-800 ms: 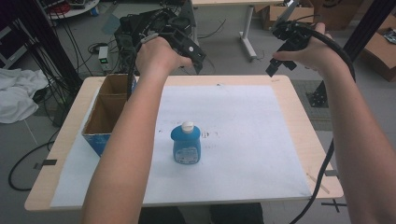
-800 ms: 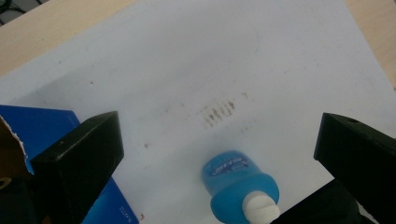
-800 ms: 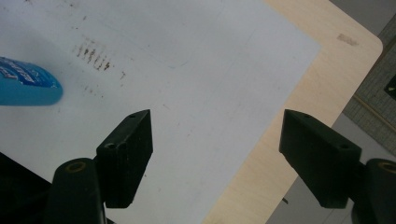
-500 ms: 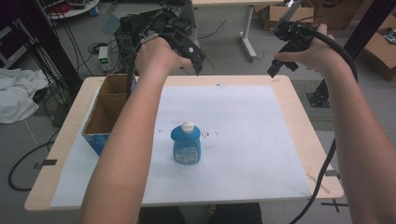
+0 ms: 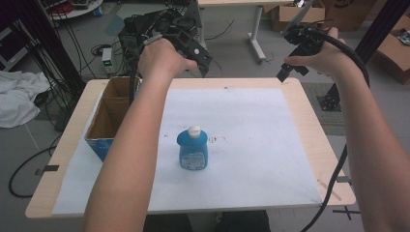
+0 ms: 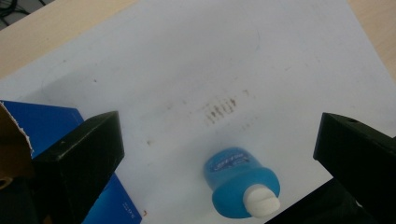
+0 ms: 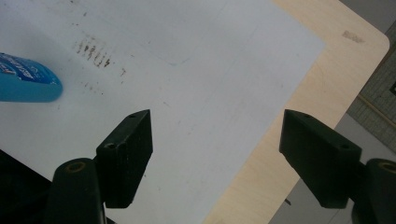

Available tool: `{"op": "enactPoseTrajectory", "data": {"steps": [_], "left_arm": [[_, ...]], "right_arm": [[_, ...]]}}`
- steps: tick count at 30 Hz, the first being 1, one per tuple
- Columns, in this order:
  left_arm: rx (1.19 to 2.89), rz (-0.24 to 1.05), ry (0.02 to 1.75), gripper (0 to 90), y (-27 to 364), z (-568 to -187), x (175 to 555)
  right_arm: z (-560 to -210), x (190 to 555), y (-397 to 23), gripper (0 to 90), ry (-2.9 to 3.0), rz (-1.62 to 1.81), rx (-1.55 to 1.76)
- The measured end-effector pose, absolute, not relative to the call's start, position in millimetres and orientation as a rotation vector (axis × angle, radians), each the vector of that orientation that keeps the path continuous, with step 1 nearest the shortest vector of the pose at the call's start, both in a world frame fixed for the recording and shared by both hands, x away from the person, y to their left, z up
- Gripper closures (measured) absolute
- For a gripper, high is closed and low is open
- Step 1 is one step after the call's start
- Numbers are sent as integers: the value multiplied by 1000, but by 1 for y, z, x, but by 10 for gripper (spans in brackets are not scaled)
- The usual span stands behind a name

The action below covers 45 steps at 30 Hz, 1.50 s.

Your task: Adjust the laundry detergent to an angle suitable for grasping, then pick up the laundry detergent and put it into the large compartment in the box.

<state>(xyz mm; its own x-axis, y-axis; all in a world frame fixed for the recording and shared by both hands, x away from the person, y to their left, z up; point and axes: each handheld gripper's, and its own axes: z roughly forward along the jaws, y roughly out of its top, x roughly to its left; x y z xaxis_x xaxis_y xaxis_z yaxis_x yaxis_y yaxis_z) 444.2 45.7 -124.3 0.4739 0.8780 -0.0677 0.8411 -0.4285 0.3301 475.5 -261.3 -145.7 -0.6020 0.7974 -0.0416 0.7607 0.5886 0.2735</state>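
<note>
Cardboard box (image 5: 109,118) stands at the left edge of the table (image 5: 319,145), open-topped, brown inside with blue outer walls; a divider splits it into two compartments, and what the high view shows of their insides is bare brown card. The same box's blue wall and torn brown rim show in the left gripper view (image 6: 51,126). Blue dish-soap bottle (image 5: 193,149) stands upright on the white paper sheet (image 5: 251,145) near the table's middle, just right of the box but apart from it; squat, rounded shoulders, smooth translucent plastic, white flip cap, blue printed label. Contents level cannot be told. From the left gripper view the bottle (image 6: 240,184) is seen from above, cap toward the camera. The right gripper view catches its base end (image 7: 28,86) at the left margin. Sheet is matt, flat, with a cluster of short dark smudges beside the bottle. Table is pale wood-grain laminate with rounded corners. Left gripper (image 5: 193,50) is held over the table's far edge, behind the box, jaws spread wide, nothing between them, the bottle well below. Right gripper (image 5: 295,53) is held above the far right corner, jaws likewise wide apart and holding nothing; paper and table edge lie beneath.
</note>
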Motion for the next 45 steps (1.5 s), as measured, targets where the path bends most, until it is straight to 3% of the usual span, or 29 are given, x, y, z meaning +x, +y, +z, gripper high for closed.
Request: {"op": "enactPoseTrajectory", "data": {"steps": [28,45], "left_arm": [[2433,169,1381,23,49,-120,446],[2490,239,1173,19,55,-109,413]], "right_arm": [[-149,477,-266,260,2648,335,1333],[-150,470,-263,261,2634,318,1334]]}}
